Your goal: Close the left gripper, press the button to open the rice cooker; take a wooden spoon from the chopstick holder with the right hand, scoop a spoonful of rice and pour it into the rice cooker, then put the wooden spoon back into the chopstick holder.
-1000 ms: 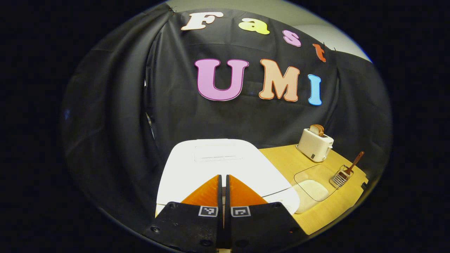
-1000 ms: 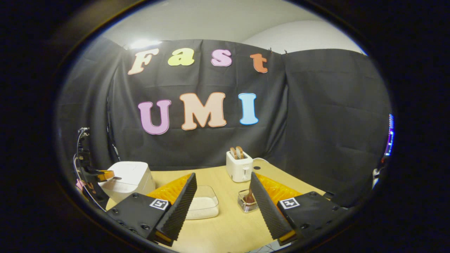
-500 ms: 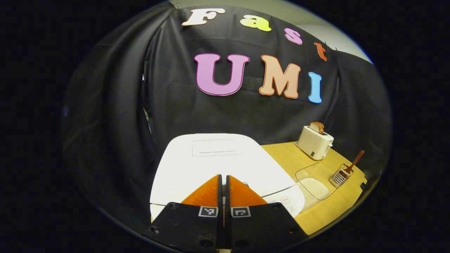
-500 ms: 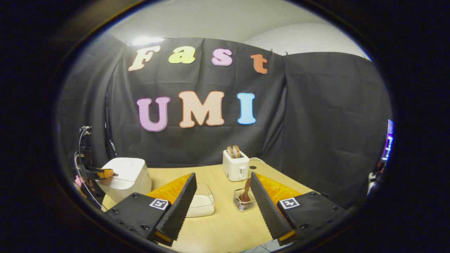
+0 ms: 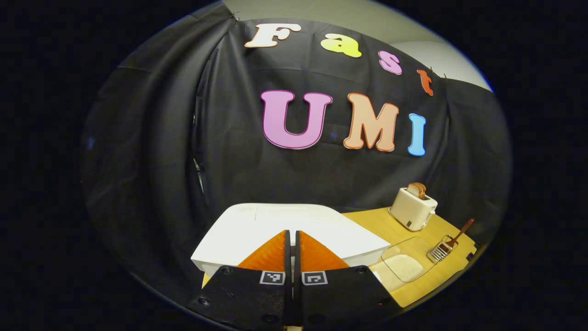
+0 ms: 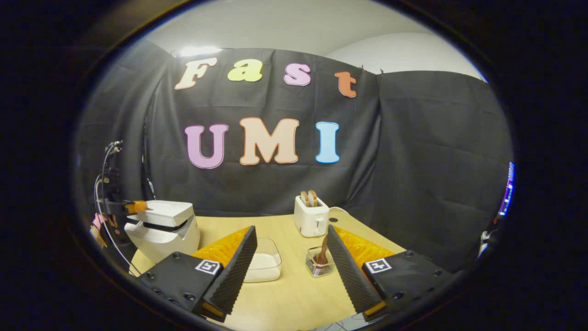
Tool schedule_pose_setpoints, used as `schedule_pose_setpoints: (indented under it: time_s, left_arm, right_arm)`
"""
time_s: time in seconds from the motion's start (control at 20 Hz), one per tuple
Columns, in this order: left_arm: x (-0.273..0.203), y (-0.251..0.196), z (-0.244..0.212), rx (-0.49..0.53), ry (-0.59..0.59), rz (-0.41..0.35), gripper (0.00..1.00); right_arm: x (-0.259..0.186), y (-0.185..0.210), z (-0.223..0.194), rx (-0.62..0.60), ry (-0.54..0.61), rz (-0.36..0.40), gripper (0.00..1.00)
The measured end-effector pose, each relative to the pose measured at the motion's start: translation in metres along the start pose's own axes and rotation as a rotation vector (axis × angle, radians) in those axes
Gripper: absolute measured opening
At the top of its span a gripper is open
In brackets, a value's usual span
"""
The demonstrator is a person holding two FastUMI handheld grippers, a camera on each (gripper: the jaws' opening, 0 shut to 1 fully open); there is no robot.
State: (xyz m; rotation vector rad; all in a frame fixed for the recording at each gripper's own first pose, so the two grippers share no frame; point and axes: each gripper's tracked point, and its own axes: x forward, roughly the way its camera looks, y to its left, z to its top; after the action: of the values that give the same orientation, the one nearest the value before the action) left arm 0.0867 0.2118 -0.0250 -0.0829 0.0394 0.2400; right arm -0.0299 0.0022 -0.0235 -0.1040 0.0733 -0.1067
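Left gripper view: my left gripper (image 5: 292, 239) was pinched closed, empty, over the rice cooker (image 5: 285, 230) lid, blocking its front. Right gripper view: my right gripper (image 6: 291, 250) gaped wide, empty; wooden spoon (image 6: 323, 250) stood in chopstick holder (image 6: 319, 268), rice container (image 6: 264, 266) beside, toaster (image 6: 311, 218) at the bench's back edge; cooker lid ajar.

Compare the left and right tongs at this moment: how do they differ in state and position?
The left tongs are shut, at the rice cooker's raised lid; the right tongs are open, holding nothing. The left sit at the cooker; the right hang above the table, short of the chopstick holder.
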Motion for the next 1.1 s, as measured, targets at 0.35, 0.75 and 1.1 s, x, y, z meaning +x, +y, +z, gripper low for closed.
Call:
schedule_pose_setpoints:
  time_s: [0.35, 0.75, 1.1]
  left_arm:
    - [0.015, 0.002, 0.045, 0.068, -0.072, 0.052, 0.00]
    - [0.032, -0.004, 0.098, 0.130, -0.161, 0.099, 0.02]
    - [0.029, -0.031, 0.128, 0.134, -0.226, 0.100, 0.23]
  right_arm:
    - [0.004, -0.007, -0.014, 0.026, 0.026, 0.023, 0.96]
    - [0.031, -0.025, -0.036, 0.055, 0.056, 0.041, 1.00]
    - [0.066, -0.053, -0.061, 0.090, 0.092, 0.051, 0.99]
